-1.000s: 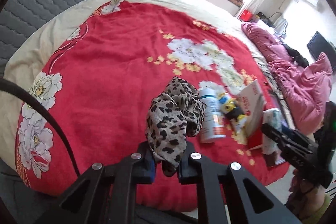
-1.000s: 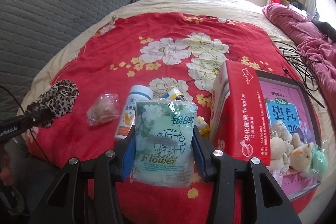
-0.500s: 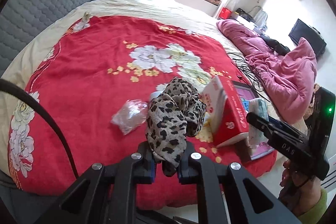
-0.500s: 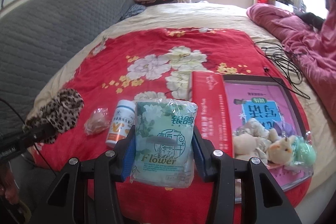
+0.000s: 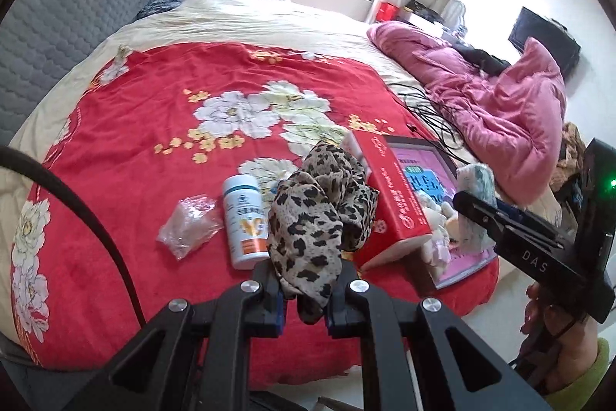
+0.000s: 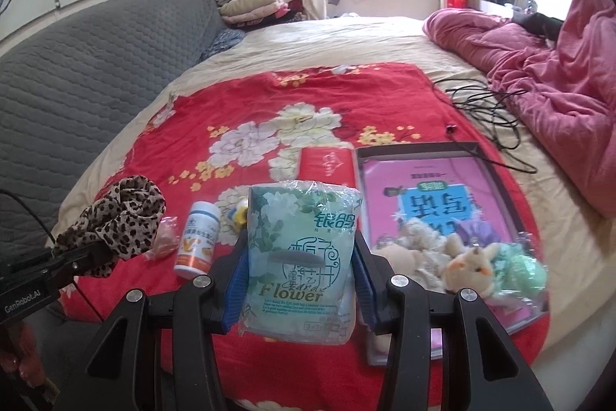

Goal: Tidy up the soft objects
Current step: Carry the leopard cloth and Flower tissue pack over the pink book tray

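Your left claw [image 5: 304, 295] is clamped on the leopard-print scarf [image 5: 321, 214], pinching its lower end so the rest bunches up above the fingers, held up off the red floral blanket [image 5: 127, 126]. From the right wrist view you can see the same scarf [image 6: 119, 222] hanging off the left claw [image 6: 82, 259] out past the left edge of the bed.

Your right claw [image 6: 298, 280] is closed around the pack of tissues [image 6: 300, 257], the pale green one with "Flower" printed on it, squeezed between the blue pads [image 6: 236, 280] and held upright in front of the camera. In the left wrist view that pack [image 5: 475, 207] shows at the tip of the right claw [image 5: 467, 205], over the tray's near end.

Lying on the blanket: a white pill bottle [image 5: 246, 218] on its side, with a small clear plastic bag [image 5: 188, 226] just to its left. Something small and yellow [image 6: 240, 214] peeks out behind the tissue pack, can't tell what it is. A red box [image 5: 389, 203] stands on edge right up against the shallow tray [image 6: 496, 180], which has a pink printed sheet inside. The plush toys [image 6: 462, 257] sit at the near end of that tray, seemingly inside a clear bag, with a minty green one [image 6: 527, 268] on the right.

Off to the right there's a black cable [image 6: 489, 114] coiled on the cream bedsheet, and a pink duvet [image 6: 558, 95] piled beyond it.
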### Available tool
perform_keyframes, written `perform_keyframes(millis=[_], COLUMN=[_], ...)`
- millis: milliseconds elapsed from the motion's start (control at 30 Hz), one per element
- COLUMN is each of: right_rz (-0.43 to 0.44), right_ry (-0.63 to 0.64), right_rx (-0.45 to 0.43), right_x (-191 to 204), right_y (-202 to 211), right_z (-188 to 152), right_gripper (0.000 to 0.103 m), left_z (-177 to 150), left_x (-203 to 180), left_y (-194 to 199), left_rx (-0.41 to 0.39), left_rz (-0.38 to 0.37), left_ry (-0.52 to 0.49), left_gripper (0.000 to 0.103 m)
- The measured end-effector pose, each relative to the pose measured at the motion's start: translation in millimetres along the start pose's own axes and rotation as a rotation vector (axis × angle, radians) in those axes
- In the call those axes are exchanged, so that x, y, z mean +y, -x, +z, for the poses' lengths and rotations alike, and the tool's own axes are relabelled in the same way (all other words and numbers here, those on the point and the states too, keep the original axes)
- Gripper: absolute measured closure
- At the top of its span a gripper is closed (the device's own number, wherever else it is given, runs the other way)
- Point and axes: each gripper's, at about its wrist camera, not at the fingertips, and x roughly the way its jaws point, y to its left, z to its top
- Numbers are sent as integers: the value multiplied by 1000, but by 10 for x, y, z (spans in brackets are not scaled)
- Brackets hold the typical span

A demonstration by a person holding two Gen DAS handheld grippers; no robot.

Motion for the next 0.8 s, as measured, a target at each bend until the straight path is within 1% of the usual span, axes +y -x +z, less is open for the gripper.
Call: perform_keyframes(millis=[67,133,467,600,800], right_rz=[-37,-51,-93,-106,-122], right_ry=[15,2,-58,-71,-90], right_rx=[-14,-23,-60,-75,-86], right_x=[-46,-139,-548,-681,-873], right_y=[61,125,386,494,583], right_z=[0,-4,-37,-56,-88], right_gripper=[54,54,54,54,54], left_z=[18,38,120,81,34], left_x=[-72,-128,-567,-826,-1175], left_y=[4,-5,-35,-100,-236], left_rx=[-4,-4,-13,7,43], left_rz=[-1,-7,-32,-56,-72], left_ry=[-17,-24,-93,-138,-210], left_gripper=[89,89,89,89,89])
